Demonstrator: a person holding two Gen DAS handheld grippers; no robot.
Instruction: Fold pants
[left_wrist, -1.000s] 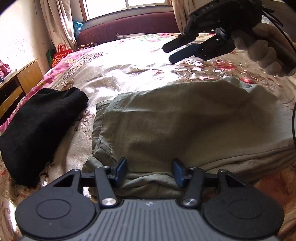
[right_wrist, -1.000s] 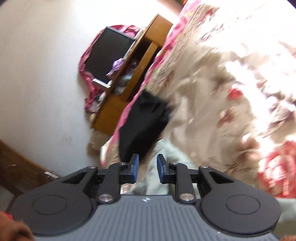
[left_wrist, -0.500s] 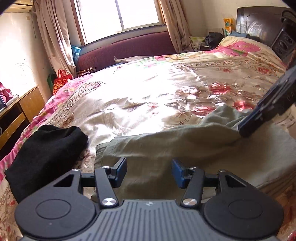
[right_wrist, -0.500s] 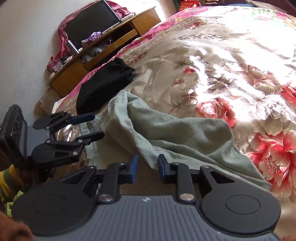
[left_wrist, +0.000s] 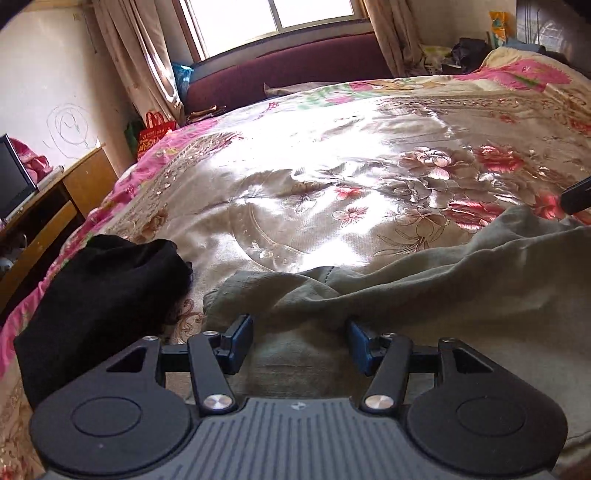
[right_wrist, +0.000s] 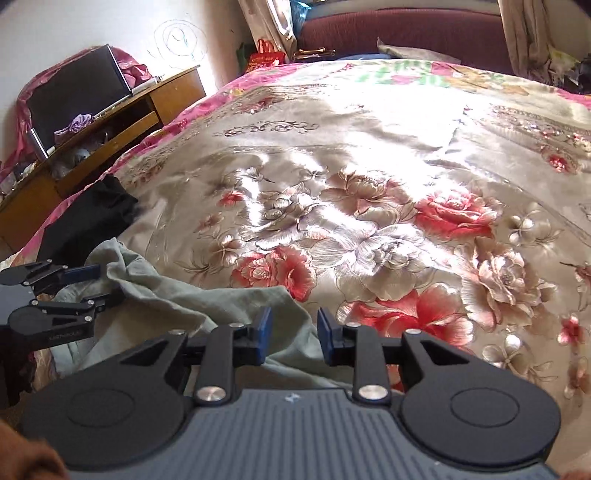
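The olive-grey pants (left_wrist: 424, 306) lie folded and rumpled on the flowered bedspread (left_wrist: 332, 177), near its front edge. My left gripper (left_wrist: 301, 339) hovers over their left end. Its jaws are opening, the cloth lies under the gap, and neither pad presses on it. My right gripper (right_wrist: 294, 334) hangs over the pants' far corner (right_wrist: 221, 295), jaws opening too, with only the cloth's edge seen below the gap. In the right wrist view the left gripper (right_wrist: 85, 288) shows at the left edge over the pants. The right gripper's fingertip (left_wrist: 576, 194) pokes in at the left view's right edge.
A black garment (left_wrist: 103, 295) lies bunched on the bed just left of the pants. A wooden cabinet (right_wrist: 122, 122) with a dark screen stands beyond the bed's left side. A maroon bench (left_wrist: 295, 74) runs under the window, with a red bag (left_wrist: 157, 127) beside it.
The right gripper swung from facing the cabinet to facing along the bed, and its jaws widened. In the left view it slid off to the right edge. The left gripper tilted up.
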